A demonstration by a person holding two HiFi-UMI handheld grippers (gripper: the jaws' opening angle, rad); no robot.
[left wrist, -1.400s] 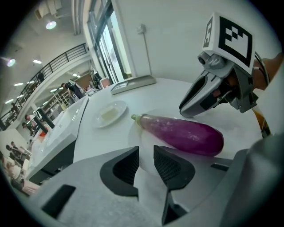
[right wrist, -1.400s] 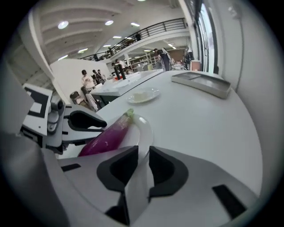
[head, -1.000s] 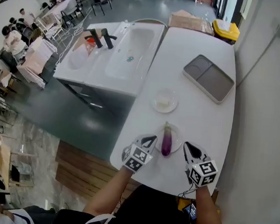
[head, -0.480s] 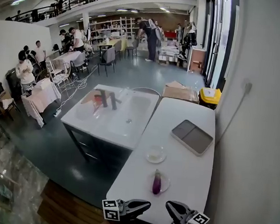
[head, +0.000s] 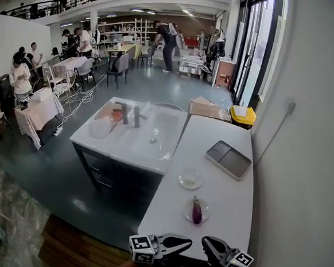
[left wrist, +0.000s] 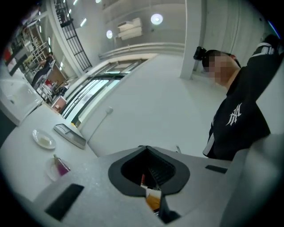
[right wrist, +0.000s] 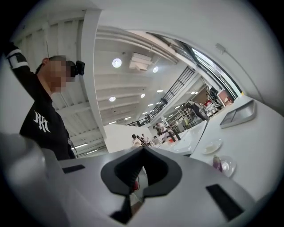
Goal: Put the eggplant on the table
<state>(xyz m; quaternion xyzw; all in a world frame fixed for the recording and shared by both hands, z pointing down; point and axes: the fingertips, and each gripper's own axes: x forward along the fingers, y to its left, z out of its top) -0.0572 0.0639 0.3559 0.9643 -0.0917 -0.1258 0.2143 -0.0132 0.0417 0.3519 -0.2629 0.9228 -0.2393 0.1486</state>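
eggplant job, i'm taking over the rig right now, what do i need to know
Left gripper: shut, empty, by the near table edge, touching nothing.
Right gripper: shut, empty, beside the left one.
Eggplant: lying on a small plate on the white table, ahead of both grippers.
Done: nothing that shows; the eggplant is not on the bare tabletop.
Left: open a gripper, lift the eggplant off the plate, set it down on the table.
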